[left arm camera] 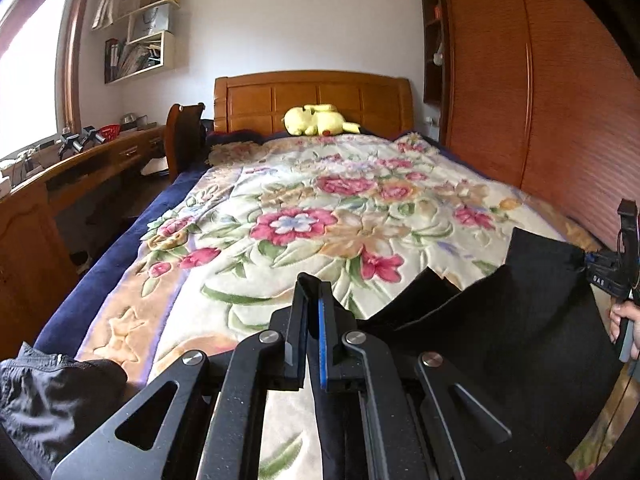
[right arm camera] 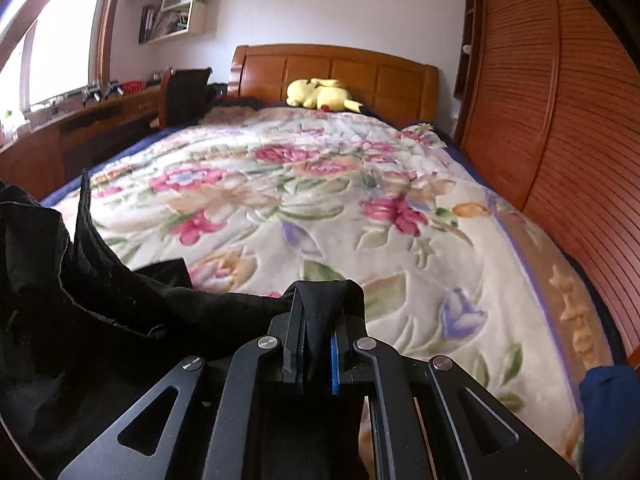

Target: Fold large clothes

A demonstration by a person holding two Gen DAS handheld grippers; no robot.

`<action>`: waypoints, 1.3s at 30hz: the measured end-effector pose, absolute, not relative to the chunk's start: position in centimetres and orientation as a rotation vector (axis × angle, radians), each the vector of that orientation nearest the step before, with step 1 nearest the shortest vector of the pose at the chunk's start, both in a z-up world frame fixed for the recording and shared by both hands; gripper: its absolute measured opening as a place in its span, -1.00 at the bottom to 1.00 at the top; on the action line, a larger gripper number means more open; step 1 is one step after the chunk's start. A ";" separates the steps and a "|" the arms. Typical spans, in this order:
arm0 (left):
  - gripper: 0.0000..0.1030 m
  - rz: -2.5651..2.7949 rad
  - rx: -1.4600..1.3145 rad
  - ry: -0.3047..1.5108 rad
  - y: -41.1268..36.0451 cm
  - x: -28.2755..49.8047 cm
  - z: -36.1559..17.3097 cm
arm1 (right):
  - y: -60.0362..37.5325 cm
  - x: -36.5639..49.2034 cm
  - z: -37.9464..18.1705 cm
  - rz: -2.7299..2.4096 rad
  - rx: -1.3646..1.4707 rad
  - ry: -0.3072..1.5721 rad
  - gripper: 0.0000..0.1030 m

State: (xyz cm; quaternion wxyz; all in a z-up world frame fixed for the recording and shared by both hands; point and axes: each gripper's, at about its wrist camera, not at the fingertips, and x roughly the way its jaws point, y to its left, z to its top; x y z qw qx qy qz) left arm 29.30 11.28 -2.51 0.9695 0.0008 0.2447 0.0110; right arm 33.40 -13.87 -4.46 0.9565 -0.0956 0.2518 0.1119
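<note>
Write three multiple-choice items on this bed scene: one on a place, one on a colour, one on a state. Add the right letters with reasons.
1. Where does the yellow plush toy lie?
A. at the wooden headboard
B. on the desk
C. on the floor

2. What colour is the garment held over the floral blanket?
A. white
B. red
C. black

3. How do the jaws of the right gripper stand?
A. wide open, empty
B. shut on the garment
C. shut on the toy

Answers:
1 A: the toy rests at the bed's head, against the headboard.
2 C: the cloth is black in both views.
3 B: black fabric is pinched between the right jaws.
</note>
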 end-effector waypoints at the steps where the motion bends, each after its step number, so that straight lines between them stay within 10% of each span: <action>1: -0.91 0.022 0.007 0.497 11.2 29.6 -2.6 | -13.5 33.9 -4.8 0.222 -0.195 0.514 -0.87; 12: -0.76 -0.035 0.004 0.565 11.2 29.8 -3.8 | -13.0 35.4 -4.9 0.218 -0.175 0.557 -0.72; 28: 0.46 -0.176 0.001 0.579 8.7 28.5 -4.5 | -13.8 35.7 -3.6 0.194 -0.163 0.564 -0.04; 39: 0.50 -0.240 0.028 0.633 5.5 27.9 -6.0 | -14.2 38.1 -8.2 0.229 -0.189 0.795 -0.03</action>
